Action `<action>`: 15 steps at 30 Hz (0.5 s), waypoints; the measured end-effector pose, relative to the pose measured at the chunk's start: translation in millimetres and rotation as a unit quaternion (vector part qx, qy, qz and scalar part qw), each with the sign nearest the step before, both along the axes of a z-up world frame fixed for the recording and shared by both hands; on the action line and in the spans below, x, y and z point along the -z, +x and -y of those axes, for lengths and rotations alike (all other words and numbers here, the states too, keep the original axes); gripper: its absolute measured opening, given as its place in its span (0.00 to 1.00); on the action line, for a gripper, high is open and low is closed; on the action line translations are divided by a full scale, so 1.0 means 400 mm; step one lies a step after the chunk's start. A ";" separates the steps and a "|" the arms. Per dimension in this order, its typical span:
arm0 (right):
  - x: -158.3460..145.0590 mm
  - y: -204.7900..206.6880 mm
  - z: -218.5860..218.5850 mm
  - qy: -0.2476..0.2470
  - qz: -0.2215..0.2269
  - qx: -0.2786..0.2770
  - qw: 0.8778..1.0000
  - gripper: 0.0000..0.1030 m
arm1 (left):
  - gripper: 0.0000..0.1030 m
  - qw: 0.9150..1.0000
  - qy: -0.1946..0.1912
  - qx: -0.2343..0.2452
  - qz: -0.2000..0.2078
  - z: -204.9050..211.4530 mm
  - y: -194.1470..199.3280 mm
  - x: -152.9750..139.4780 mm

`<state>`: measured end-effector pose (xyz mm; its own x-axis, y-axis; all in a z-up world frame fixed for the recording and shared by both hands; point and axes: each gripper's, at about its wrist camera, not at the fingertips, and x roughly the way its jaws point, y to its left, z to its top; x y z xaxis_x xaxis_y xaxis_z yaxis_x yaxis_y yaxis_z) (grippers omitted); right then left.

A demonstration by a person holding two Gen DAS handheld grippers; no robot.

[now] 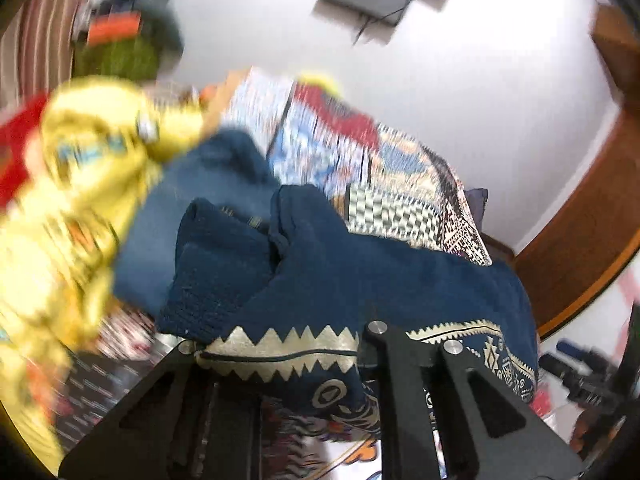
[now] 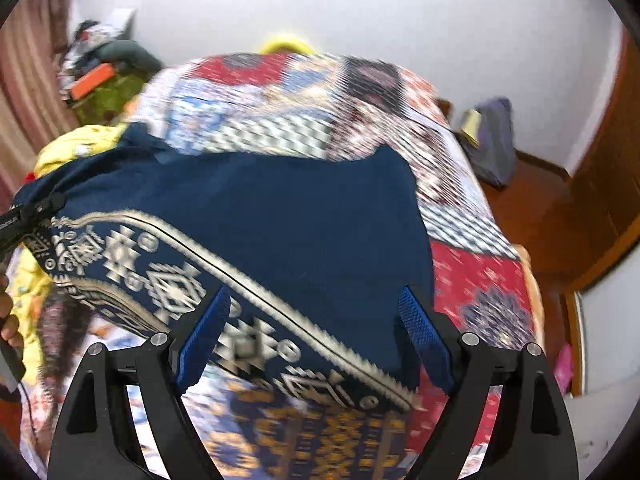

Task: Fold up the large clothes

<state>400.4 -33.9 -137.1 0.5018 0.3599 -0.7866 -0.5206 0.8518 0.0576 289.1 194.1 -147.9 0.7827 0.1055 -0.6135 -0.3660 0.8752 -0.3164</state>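
Navy garment (image 2: 256, 208) on patchwork bedspread (image 2: 460, 184), yellow cloth (image 1: 80, 152) beside, right gripper (image 2: 316, 340) jaws apart

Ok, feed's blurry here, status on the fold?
Left gripper shut on navy blue gold-patterned garment. Right gripper open over its hem. Yellow garment heaped alongside.

Place: a home bedroom
Signs: bed under a patchwork bedspread (image 2: 288, 92) – loose clothes heaped beside it
Edges: striped curtain (image 1: 44, 28), wooden door (image 1: 592, 216), white wall (image 2: 400, 12) – wooden floor (image 2: 532, 208)
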 end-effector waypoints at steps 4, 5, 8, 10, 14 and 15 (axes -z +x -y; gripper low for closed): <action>-0.030 -0.034 -0.091 0.021 -0.007 -0.046 0.999 0.82 | 0.14 0.998 0.057 0.011 0.018 0.003 -0.038 -0.075; -0.033 -0.043 -0.121 0.023 -0.009 -0.059 0.998 0.82 | 0.14 0.997 0.071 0.013 0.020 0.002 -0.030 -0.082; -0.019 -0.061 -0.186 0.023 -0.017 -0.086 0.996 0.82 | 0.14 0.992 0.117 0.022 0.031 0.023 -0.032 -0.111; 0.005 -0.069 -0.227 0.015 -0.025 -0.102 0.994 0.82 | 0.14 0.992 0.121 0.032 0.034 0.027 -0.025 -0.115; 0.072 -0.058 -0.266 -0.003 -0.054 -0.104 0.993 0.82 | 0.14 0.992 0.110 0.053 0.034 0.044 0.007 -0.109; 0.091 -0.054 -0.268 0.000 -0.067 -0.104 0.992 0.82 | 0.13 0.992 0.108 0.057 0.034 0.054 0.011 -0.112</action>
